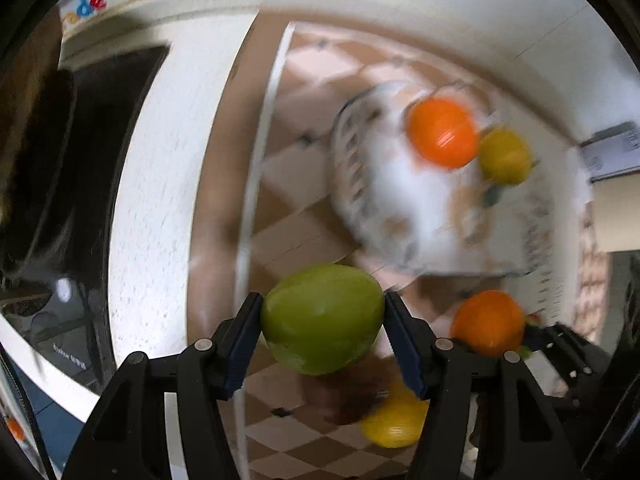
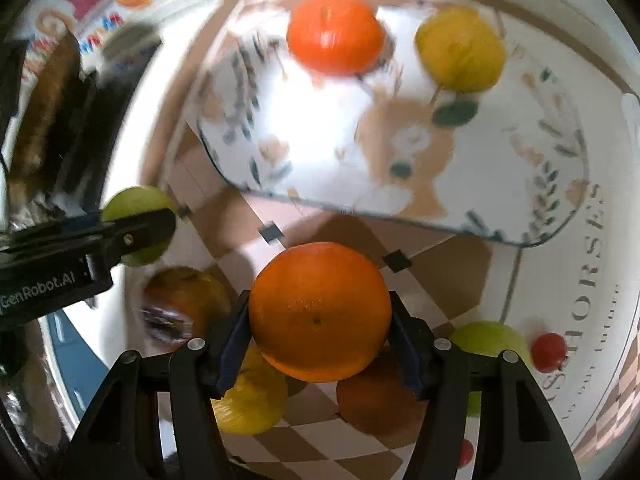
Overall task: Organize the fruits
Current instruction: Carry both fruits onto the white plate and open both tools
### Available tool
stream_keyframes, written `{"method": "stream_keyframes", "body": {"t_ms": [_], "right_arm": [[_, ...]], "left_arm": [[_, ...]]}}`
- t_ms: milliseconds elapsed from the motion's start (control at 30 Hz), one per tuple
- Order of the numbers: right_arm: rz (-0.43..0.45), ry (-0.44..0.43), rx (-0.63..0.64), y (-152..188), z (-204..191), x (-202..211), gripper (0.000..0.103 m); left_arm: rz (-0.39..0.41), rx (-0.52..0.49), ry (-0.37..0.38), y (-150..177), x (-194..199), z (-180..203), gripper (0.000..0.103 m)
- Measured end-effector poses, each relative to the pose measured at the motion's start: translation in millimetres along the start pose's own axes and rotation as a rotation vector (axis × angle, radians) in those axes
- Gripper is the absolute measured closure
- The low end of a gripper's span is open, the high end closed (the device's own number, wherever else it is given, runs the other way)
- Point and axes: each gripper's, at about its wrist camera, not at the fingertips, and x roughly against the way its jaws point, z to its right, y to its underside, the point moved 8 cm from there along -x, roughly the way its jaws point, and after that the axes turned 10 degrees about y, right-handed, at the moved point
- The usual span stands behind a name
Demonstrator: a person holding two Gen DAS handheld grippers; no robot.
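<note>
My left gripper (image 1: 322, 320) is shut on a green fruit (image 1: 322, 318) and holds it above the checkered cloth. My right gripper (image 2: 318, 316) is shut on an orange (image 2: 319, 312); that orange also shows in the left wrist view (image 1: 488, 322). A white floral tray (image 2: 360, 148) lies ahead and holds an orange fruit (image 2: 334, 34) and a yellow fruit (image 2: 460, 50). The tray also shows in the left wrist view (image 1: 400, 200). The left gripper with its green fruit (image 2: 134, 204) shows at the left of the right wrist view.
On the checkered cloth (image 2: 432, 264) lie a yellow fruit (image 2: 252, 396), a brownish fruit (image 2: 180, 308), a dark orange fruit (image 2: 380, 396), a green fruit (image 2: 488, 344) and a small red one (image 2: 548, 352). A white wall edge (image 1: 160, 200) stands left.
</note>
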Motion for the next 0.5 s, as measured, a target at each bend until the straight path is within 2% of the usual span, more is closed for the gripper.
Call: {"method": "stream_keyframes", "body": {"t_ms": [100, 200, 367, 500], "right_arm": [[0.045, -0.027, -0.048, -19.2, 19.0, 25.3, 0.038], [0.050, -0.023, -0.094, -41.9, 41.9, 27.3, 0.037], [0.009, -0.010, -0.119, -65.5, 57.7, -0.8, 0.037], [0.000, 0.022, -0.103, -69.8, 52.4, -20.0, 0.037]], "left_arm": [[0.016, -0.008, 0.060, -25.7, 7.6, 21.6, 0.045], [0.001, 0.001, 0.073, -50.6, -9.4, 38.0, 0.044], [-0.091, 0.021, 0.052, -72.4, -36.1, 31.6, 0.044], [-0.124, 0.000, -0.008, -76.0, -49.7, 29.5, 0.044]]}}
